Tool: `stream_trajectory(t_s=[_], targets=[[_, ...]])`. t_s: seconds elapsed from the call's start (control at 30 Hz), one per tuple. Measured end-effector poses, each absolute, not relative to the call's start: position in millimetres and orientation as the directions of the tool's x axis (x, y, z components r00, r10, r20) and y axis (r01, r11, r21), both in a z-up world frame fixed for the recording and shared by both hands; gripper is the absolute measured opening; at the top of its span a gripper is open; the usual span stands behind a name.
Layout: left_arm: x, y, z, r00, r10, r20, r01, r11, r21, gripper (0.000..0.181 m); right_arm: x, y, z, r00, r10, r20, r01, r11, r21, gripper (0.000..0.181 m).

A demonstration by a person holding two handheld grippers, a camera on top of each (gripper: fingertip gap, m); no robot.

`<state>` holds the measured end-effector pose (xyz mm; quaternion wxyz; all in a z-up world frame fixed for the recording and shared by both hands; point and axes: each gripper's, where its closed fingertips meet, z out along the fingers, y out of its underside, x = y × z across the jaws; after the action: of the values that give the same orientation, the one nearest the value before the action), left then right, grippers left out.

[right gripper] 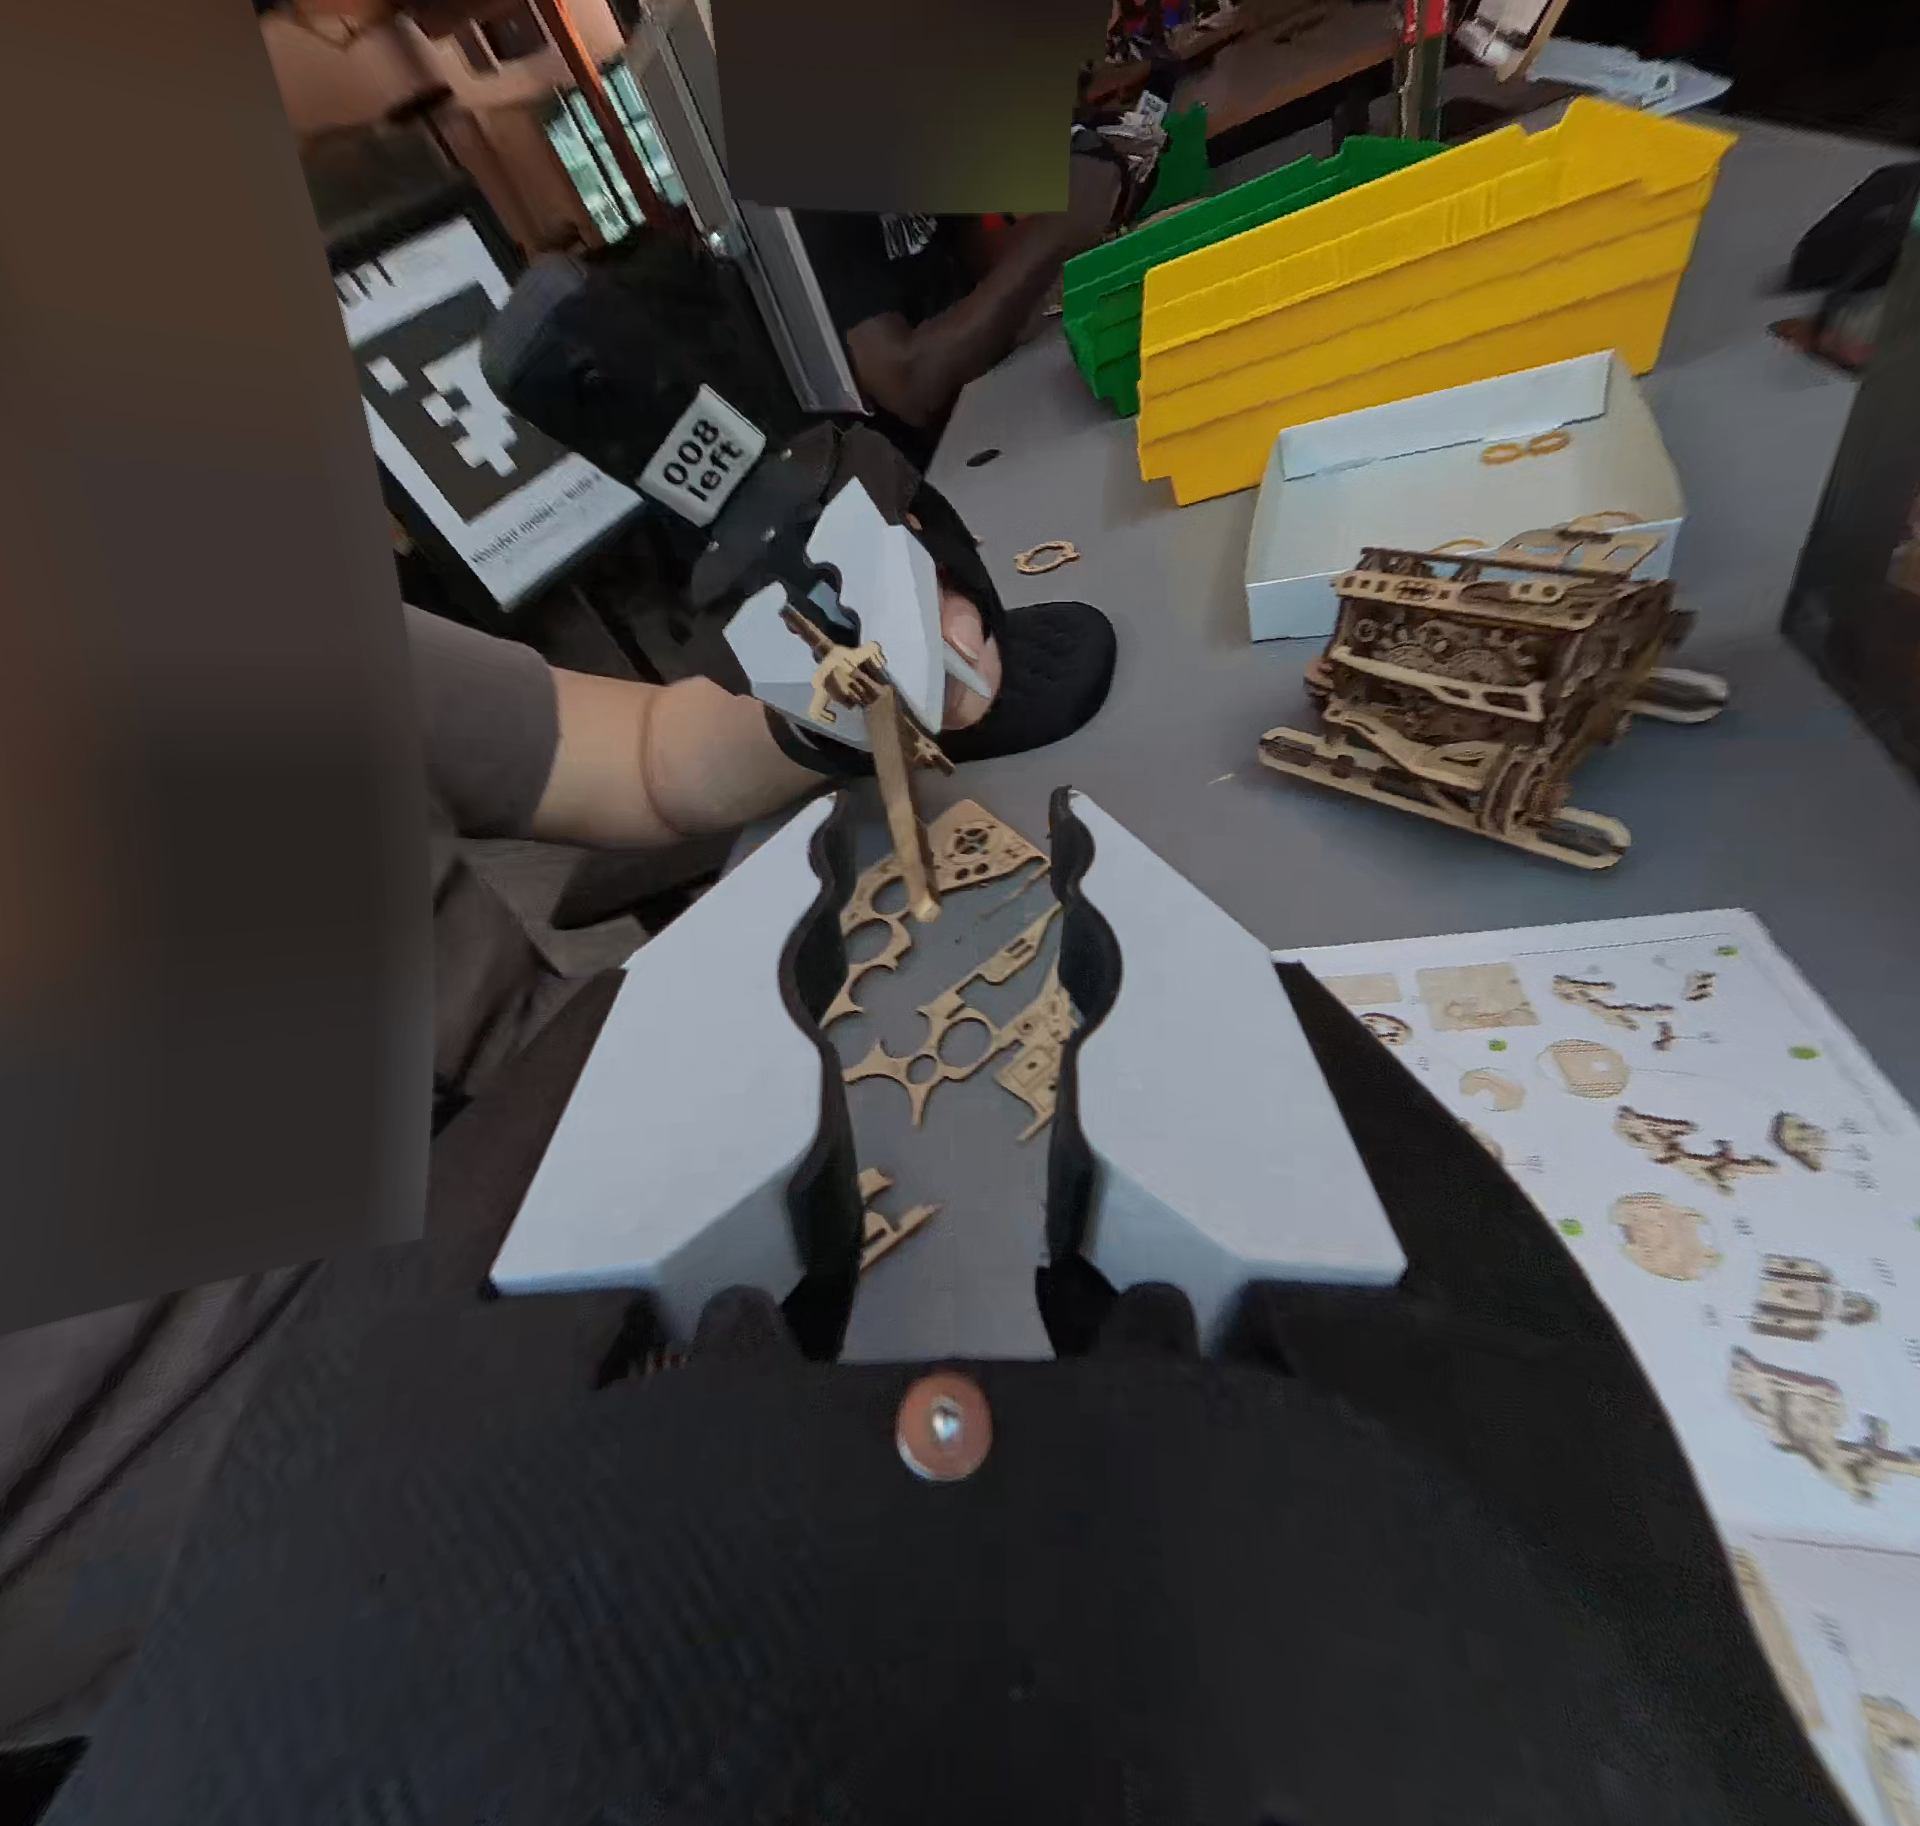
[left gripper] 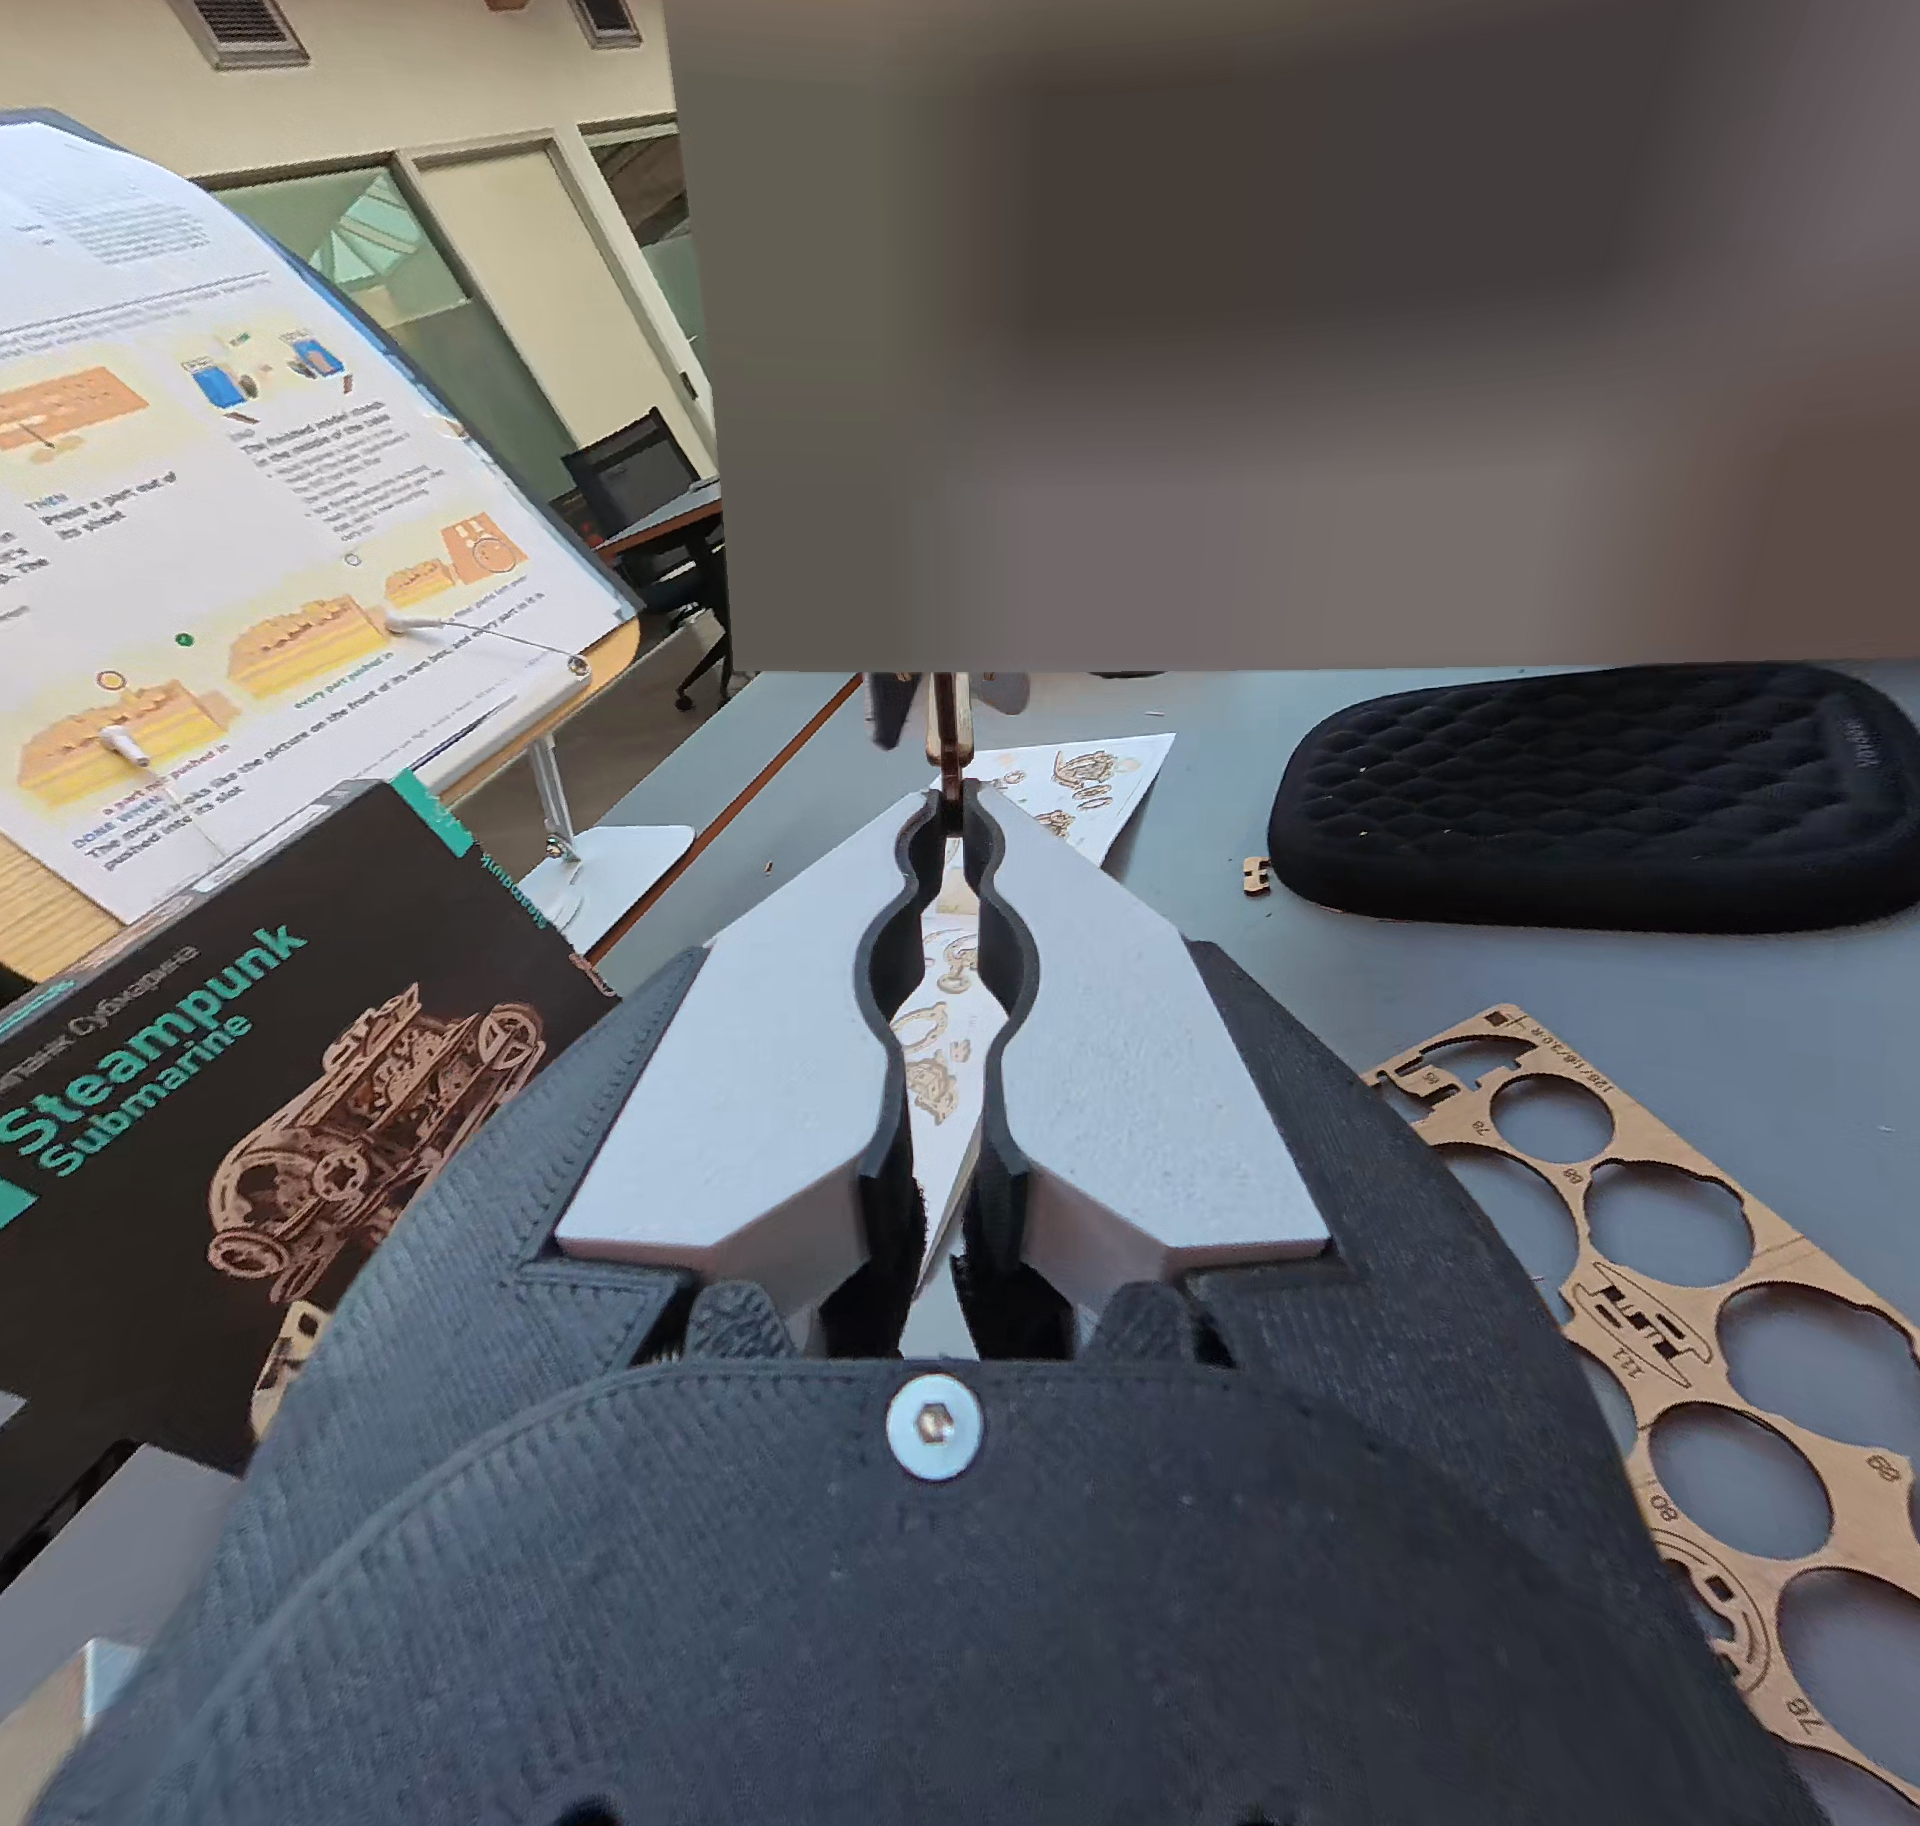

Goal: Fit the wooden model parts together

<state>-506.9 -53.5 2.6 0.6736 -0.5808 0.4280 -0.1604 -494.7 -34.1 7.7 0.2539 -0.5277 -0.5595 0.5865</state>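
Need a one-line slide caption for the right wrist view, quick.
Open right gripper hovers over a punched-out wooden sheet while the left gripper holds up a wooden part.

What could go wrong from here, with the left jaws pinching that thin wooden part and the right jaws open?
1. The left gripper holds the wooden part only by its top end, so the long stick may pivot or slip when pushed.
2. The right gripper hangs open over the cut sheet; closing carelessly could catch the sheet instead.
3. The part looks slender, so it might snap under side load.
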Motion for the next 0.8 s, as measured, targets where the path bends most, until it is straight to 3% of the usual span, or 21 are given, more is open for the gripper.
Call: stream_trajectory(t_s=[0.13, 0.23, 0.33, 0.8], targets=[[-496.5, -65.4, 0.4, 0.514, -0.753, -0.412, -0.278, 0.308, -0.91, 0.0, -487.7, -50.0, 17.6, -0.345, 0.932, 0.113, 0.171, 0.181, -0.968, 0.039], [-491.3, -69.4, -3.6, 0.486, -0.756, -0.438, -0.294, 0.331, -0.897, 0.0, -486.1, -60.8, 12.5, -0.364, 0.9, 0.24, 0.194, 0.325, -0.926, 0.026], [-490.3, -70.2, -4.5, 0.479, -0.77, -0.422, -0.282, 0.32, -0.904, 0.0, -486.1, -65.9, 6.7, -0.381, 0.883, 0.273, 0.223, 0.375, -0.9, 0.006], [-504.9, -59.6, 1.8, 0.538, -0.77, -0.343, -0.235, 0.254, -0.938, 0.001, -499.0, -57.3, 10.4, -0.252, 0.895, 0.368, 0.242, 0.426, -0.872, 0.006]])
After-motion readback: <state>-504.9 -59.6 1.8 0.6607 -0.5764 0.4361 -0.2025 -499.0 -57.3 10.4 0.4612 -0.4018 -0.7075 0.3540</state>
